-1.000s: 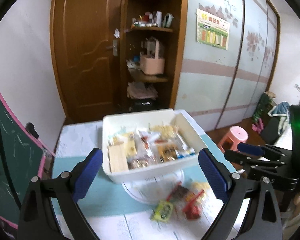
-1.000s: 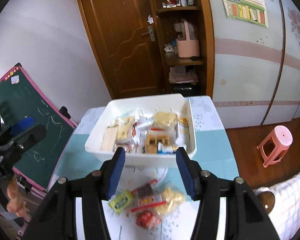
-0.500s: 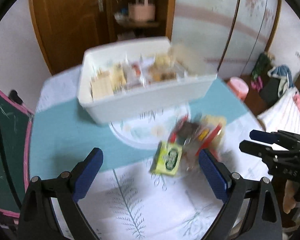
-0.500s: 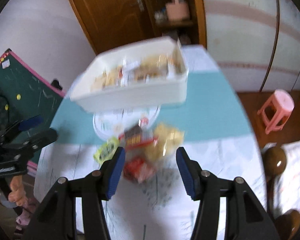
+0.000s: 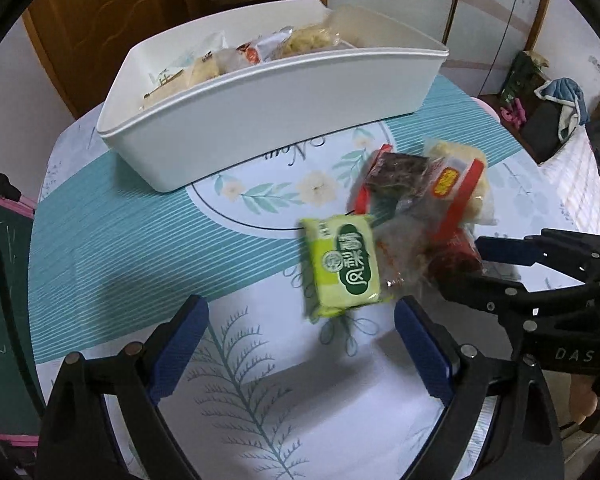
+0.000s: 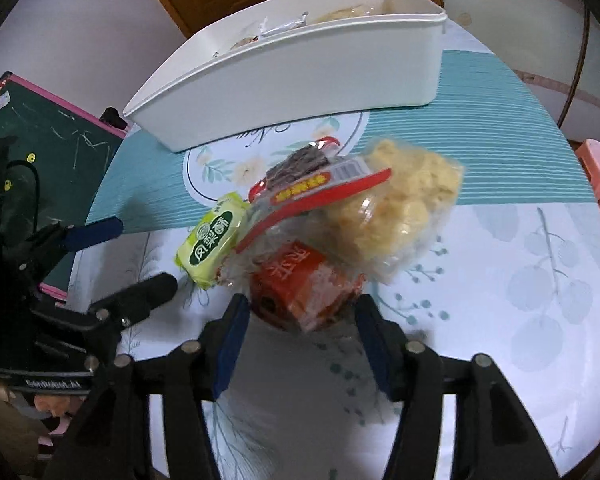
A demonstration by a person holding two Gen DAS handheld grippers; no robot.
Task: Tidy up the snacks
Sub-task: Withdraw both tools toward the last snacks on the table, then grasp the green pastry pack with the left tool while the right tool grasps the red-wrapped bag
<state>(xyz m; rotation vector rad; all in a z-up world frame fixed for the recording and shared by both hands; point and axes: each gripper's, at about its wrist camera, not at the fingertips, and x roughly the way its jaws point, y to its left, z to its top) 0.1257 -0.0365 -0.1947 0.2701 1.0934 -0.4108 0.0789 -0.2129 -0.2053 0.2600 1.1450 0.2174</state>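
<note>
The white bin sits at approx 12 o'clock on the desk, long side facing the person, already part-filled w/ wrapped snacks, so prob it's the collecting spot and the loose pile in front is what's left to sort. That pile lies at approx 3 o'clock from desk centre in the left wrist view: green pack nearest the left side, dark snack in red-edged wrapper behind it, pale puffed-snack bag to the right, red pack closest to the person. They overlap, touching each other, dumped rather than arranged. Left hand-held gripper is released, jaws spread wide, nothing between the pads; it points steeply down w/ the green pack just beyond the tips at approx 1 o'clock, so I judge it's lining up on that pack, the jaws wide enough to straddle it. Right hand-held gripper is also released, its jaws have just been opening; the red pack's near edge sits just at the gap at 12 o'clock, pads not pressing it. Opening now makes sense: pack looks broader than the earlier gap. Two grippers on separate edge items = each can lift w/o dragging the overlapped clear bags, tho the crinkly wrapper lying over the red pack could catch. Nothing held yet.
</note>
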